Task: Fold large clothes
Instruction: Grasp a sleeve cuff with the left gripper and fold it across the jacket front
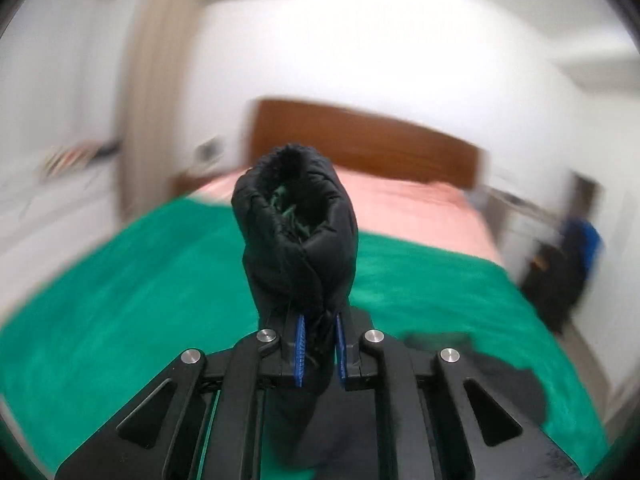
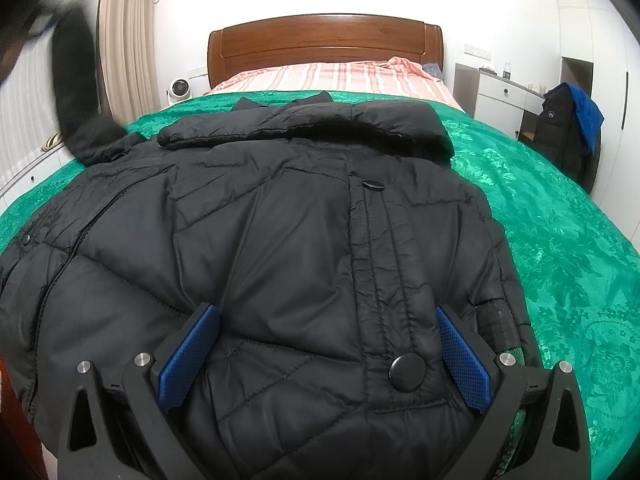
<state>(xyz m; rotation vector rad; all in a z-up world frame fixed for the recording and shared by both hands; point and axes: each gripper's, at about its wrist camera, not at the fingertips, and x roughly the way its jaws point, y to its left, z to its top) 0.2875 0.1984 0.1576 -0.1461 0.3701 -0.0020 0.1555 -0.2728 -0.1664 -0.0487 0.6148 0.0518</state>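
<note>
A large black puffer jacket (image 2: 260,220) lies front-up on the green bedspread (image 2: 560,220), collar toward the headboard. My left gripper (image 1: 320,320) is shut on the cuff of its sleeve (image 1: 296,232), which bulges up past the blue pads (image 1: 300,344); the picture around it is blurred. In the right wrist view that sleeve (image 2: 76,92) rises as a blurred dark band at the upper left. My right gripper (image 2: 326,314) stands open just over the jacket's lower front, fingers wide on either side of the snap placket (image 2: 406,372), and grips nothing.
The bed has a wooden headboard (image 2: 324,44) and a pink striped sheet (image 2: 332,76) beyond the green cover. A white cabinet (image 2: 500,100) and a chair draped with dark and blue clothes (image 2: 572,128) stand to the right. Curtains (image 2: 128,40) and a small fan (image 2: 178,90) are at the left.
</note>
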